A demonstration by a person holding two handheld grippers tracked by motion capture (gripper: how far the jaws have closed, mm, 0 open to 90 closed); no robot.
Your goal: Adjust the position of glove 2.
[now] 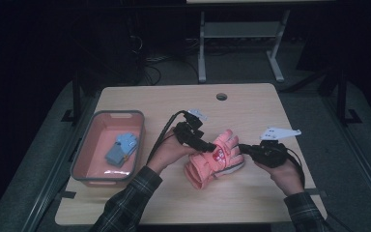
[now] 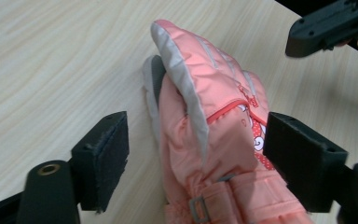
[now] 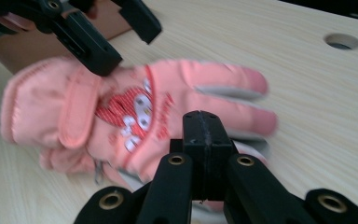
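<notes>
Looking at mid-frame, a padded salmon-pink winter glove lies on the pale wood counter. Left tongs are spread wide around its cuff area, not squeezing yet. Right tongs are clenched, seemingly pinching the glove's edge. Next move, I'd guess: close left, lift it. Farther left, a grey-rimmed pink plastic bin holds a small blue glove.

Glove mid-table, bin to its left, small gloves inside

Blue glove inside pink bin.
</notes>
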